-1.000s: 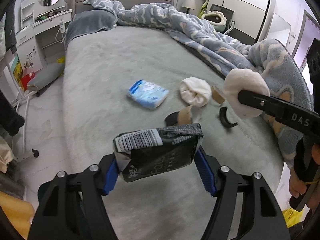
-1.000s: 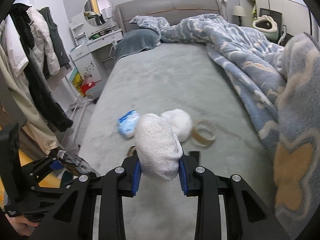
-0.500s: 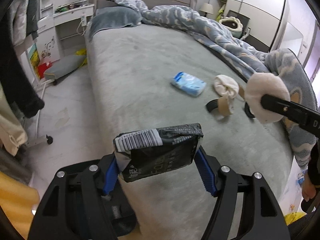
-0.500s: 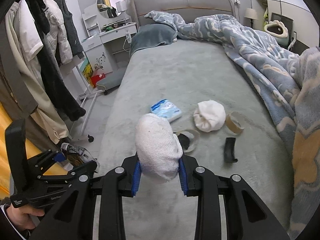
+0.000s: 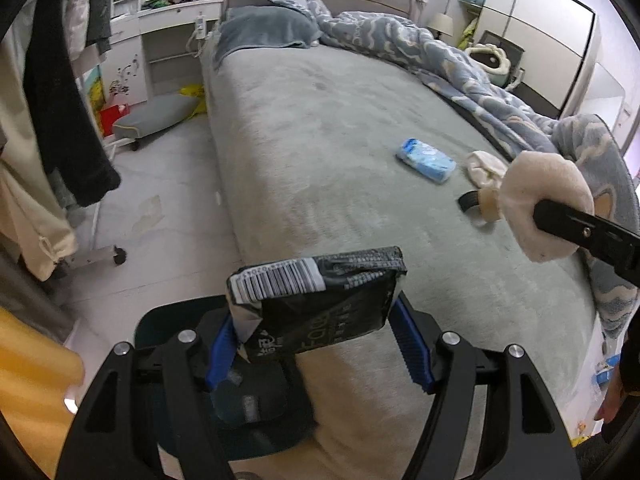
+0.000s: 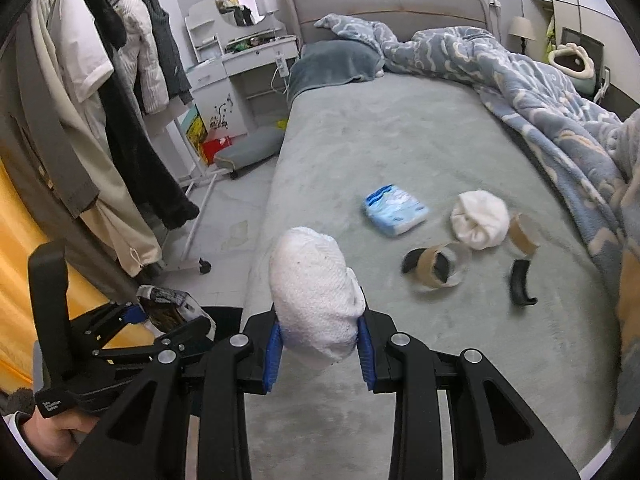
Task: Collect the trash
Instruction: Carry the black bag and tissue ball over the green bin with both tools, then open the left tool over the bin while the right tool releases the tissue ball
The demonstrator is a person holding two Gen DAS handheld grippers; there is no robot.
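Left tongs [image 5: 316,344] clamp crinkly black wrapper [image 5: 320,300], light, slippery; right tongs [image 6: 320,354] squeeze soft white wad [image 6: 314,292] mid-body.

Both wrist cams look fwd and down over the grey bed [image 5: 320,152] [image 6: 400,152] from its foot end; both share the blue packet [image 5: 426,159] [image 6: 395,210].

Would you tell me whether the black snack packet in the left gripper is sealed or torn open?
Torn open: the black snack packet has a ragged, folded-back corner beside its barcode.
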